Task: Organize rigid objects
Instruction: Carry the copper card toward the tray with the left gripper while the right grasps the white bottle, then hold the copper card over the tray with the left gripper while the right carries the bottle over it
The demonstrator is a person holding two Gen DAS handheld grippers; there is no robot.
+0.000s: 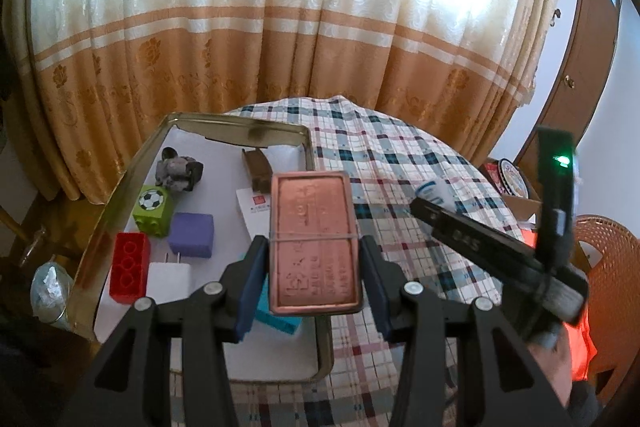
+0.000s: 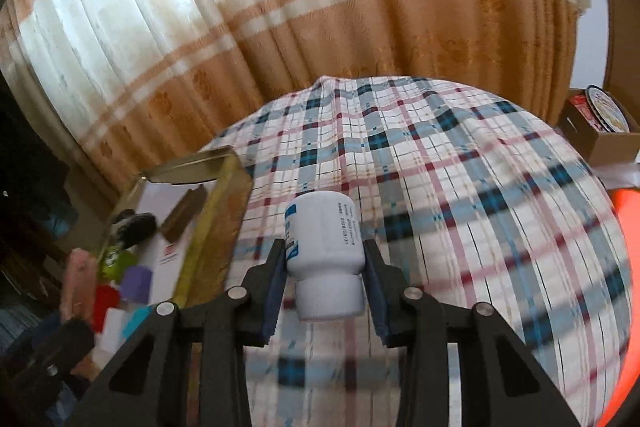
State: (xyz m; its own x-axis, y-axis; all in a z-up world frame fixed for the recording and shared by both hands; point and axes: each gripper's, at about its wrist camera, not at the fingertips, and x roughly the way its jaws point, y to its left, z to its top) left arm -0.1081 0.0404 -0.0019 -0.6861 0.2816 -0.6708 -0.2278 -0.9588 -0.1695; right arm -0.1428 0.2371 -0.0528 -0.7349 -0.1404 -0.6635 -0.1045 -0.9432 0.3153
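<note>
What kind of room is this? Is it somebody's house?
Probably a room in someone's home. Long cream and orange curtains hang over a bright window, a checked tablecloth covers the table, and a wooden cabinet stands in the corner beside a woven chair.

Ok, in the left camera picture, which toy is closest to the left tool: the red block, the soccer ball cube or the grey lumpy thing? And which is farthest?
1. Red block: nearest, just left of the left tool, at the tray's near end.
2. Soccer ball cube: farther back in the tray.
3. Grey lumpy thing: farthest, toward the tray's back.
</note>
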